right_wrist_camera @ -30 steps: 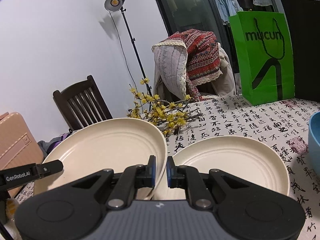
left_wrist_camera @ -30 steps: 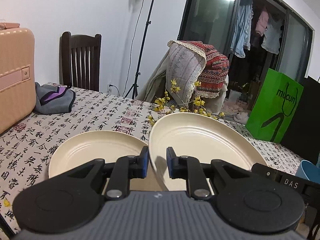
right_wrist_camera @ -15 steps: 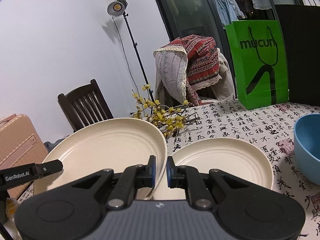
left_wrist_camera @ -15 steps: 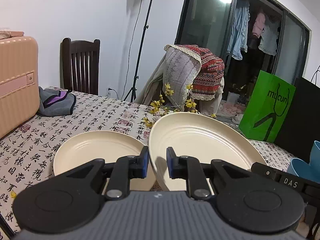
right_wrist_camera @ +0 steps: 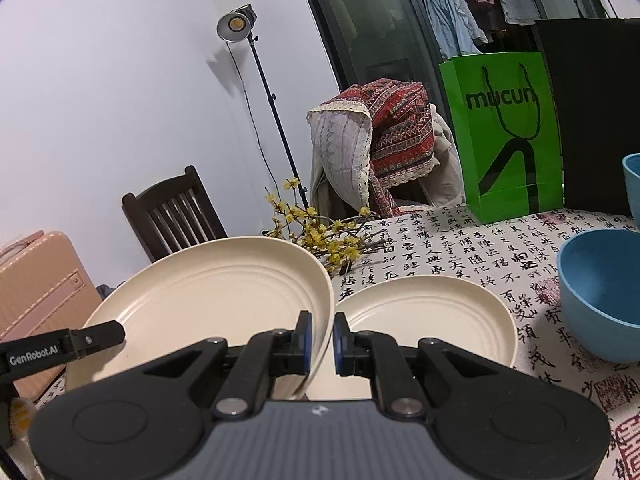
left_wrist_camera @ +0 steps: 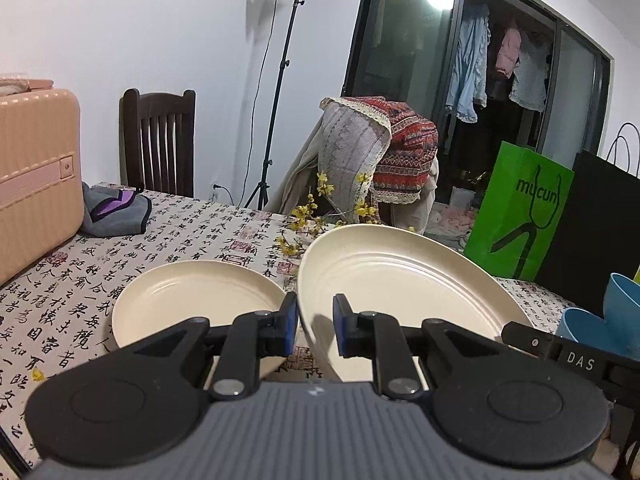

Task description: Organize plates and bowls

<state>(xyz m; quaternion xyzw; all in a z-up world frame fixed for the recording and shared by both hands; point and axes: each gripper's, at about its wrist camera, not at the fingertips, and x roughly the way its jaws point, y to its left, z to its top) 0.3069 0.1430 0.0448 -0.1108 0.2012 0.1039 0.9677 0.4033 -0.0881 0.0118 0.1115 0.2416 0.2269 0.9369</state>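
Both grippers hold the same cream plate (left_wrist_camera: 400, 280), lifted and tilted above the table; it also shows in the right wrist view (right_wrist_camera: 208, 292). My left gripper (left_wrist_camera: 316, 330) is shut on its left rim. My right gripper (right_wrist_camera: 319, 338) is shut on its right rim. A second cream plate (left_wrist_camera: 192, 300) lies flat on the patterned tablecloth beside it, also seen in the right wrist view (right_wrist_camera: 432, 320). A blue bowl (right_wrist_camera: 600, 292) stands on the table to the right, with another blue bowl (right_wrist_camera: 632, 184) behind it.
A pink suitcase (left_wrist_camera: 36, 176) stands at the table's left end by a grey cloth (left_wrist_camera: 116, 212). Yellow flower sprigs (right_wrist_camera: 324, 236) lie beyond the plates. A green bag (right_wrist_camera: 508, 136) and a black bag (right_wrist_camera: 596, 112) stand at the back right.
Both grippers have drawn back and risen slightly with the held plate. The flat plate now sits lower and farther off, and the blue bowls have come further into view at the right.
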